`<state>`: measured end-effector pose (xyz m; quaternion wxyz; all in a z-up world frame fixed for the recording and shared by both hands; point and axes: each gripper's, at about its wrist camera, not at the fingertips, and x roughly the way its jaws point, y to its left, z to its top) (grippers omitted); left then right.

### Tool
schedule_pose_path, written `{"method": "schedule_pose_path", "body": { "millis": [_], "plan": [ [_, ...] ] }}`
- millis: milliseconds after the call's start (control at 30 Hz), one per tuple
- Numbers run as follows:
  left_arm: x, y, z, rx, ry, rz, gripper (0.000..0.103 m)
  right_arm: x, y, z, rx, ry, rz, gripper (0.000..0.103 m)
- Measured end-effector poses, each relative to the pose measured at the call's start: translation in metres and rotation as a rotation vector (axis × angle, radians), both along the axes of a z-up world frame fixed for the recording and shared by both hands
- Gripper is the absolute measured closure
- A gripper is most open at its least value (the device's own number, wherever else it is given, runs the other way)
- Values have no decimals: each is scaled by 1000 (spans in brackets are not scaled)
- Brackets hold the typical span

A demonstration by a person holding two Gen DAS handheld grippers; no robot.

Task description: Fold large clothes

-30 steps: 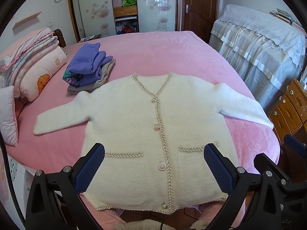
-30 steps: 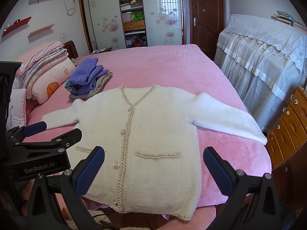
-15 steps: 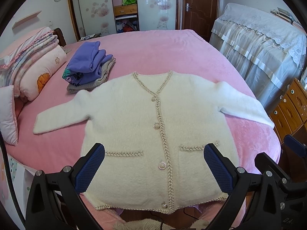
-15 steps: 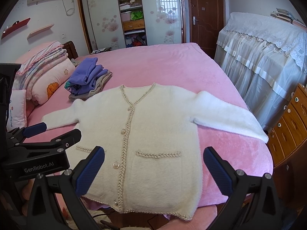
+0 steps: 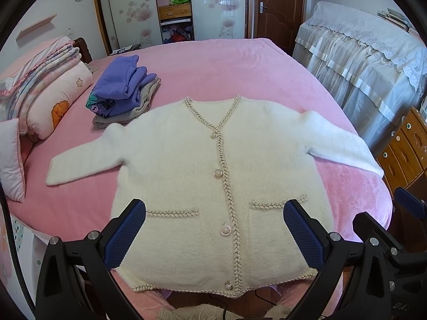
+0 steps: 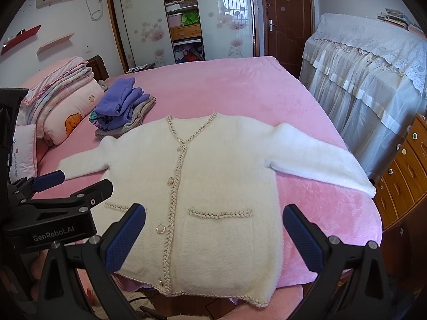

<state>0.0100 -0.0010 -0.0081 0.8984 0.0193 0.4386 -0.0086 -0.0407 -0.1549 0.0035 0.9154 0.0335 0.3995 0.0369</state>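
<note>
- Pillows [image 5: 45, 106] and folded bedding [image 6: 61, 80] are piled at the far left of the pink bed [image 5: 213, 72].
- Just right of them sits a stack of folded clothes [image 5: 121, 90], purple on top and grey beneath, touching or nearly touching the cardigan's left shoulder.
- The left hand-held gripper [image 5: 213, 229] hovers over the near hem, its blue pads [image 5: 125, 233] spread wide, holding nothing.
- The white cardigan [image 5: 213, 181] lies flat and face up in the middle of the bed, buttoned, both sleeves stretched outward, its hem hanging slightly over the near edge.
- Its braided trim [image 5: 226, 181] runs down the front and across both pockets.
- The right hand-held gripper [image 6: 213, 234] hovers above the cardigan's right pocket, jaws equally wide apart and empty; the left gripper's body shows at its left.
- The right sleeve [image 6: 320, 157] reaches the bed's right edge.
- A lace-covered piece of furniture [image 6: 368, 61] and wooden drawers [image 6: 408, 170] stand at the far right.
</note>
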Motion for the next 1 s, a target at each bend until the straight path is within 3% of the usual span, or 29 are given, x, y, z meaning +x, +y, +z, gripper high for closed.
{"method": "schedule_pose_path", "body": {
  "millis": [333,667,833,1000],
  "plan": [
    [10,-5,1,11,13,2,0,9,-10,-2,9,17,-18,0],
    [33,-1,24,-18,-20,38,0,23,-24,18,-39,-40,-17,0],
    [44,-9,42,4,-69,44,0,27,-37,45,-58,-122,-21,0],
    [49,-26,66,5,-195,10,0,31,-61,72,-62,-195,-51,0]
  ]
}}
